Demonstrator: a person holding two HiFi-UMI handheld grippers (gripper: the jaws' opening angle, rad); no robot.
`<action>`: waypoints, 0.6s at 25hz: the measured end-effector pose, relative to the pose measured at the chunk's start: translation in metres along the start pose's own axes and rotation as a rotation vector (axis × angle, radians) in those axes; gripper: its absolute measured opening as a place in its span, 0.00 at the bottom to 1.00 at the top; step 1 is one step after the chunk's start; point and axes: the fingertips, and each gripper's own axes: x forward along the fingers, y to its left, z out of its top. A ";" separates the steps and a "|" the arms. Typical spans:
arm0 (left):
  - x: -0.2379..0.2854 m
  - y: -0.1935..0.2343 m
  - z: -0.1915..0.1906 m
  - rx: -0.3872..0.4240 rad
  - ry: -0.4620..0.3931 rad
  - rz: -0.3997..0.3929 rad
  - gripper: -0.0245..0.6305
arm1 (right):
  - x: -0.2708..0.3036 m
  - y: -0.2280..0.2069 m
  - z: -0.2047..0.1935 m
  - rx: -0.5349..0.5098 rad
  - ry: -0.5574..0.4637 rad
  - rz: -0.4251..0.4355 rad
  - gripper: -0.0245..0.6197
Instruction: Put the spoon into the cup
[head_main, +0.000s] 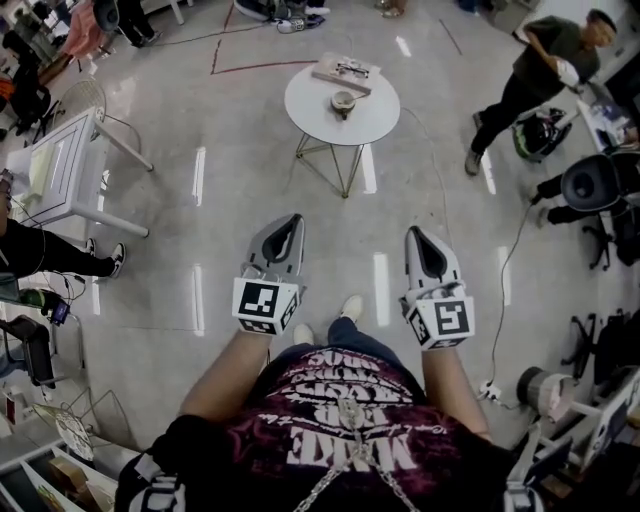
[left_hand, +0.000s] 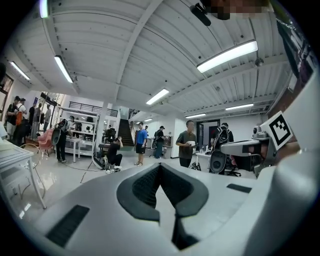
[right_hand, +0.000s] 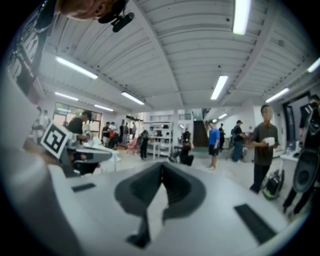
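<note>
Head view: holds left gripper (head_main: 292, 220) and right gripper (head_main: 415, 232) side by side over the floor (head_main: 230, 160), jaws of both pressed together on nothing. Faces a round white table (head_main: 378, 112) well ahead, bearing the cup (head_main: 343, 101) beside a flat board (head_main: 330, 72). Cannot make out the spoon.

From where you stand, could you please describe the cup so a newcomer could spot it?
Ahead stands a round white table on thin legs. The cup sits near its middle: small, round and open-topped, unlike the flat wooden board beyond it.
</note>
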 end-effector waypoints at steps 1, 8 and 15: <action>0.005 -0.001 0.002 0.004 -0.001 -0.006 0.08 | 0.004 -0.003 0.001 0.001 0.002 0.006 0.09; 0.033 -0.006 0.007 0.010 0.002 0.004 0.08 | 0.020 -0.012 0.003 -0.032 0.009 0.072 0.09; 0.059 -0.014 0.001 0.014 0.020 0.005 0.08 | 0.032 -0.011 -0.004 -0.052 0.016 0.201 0.21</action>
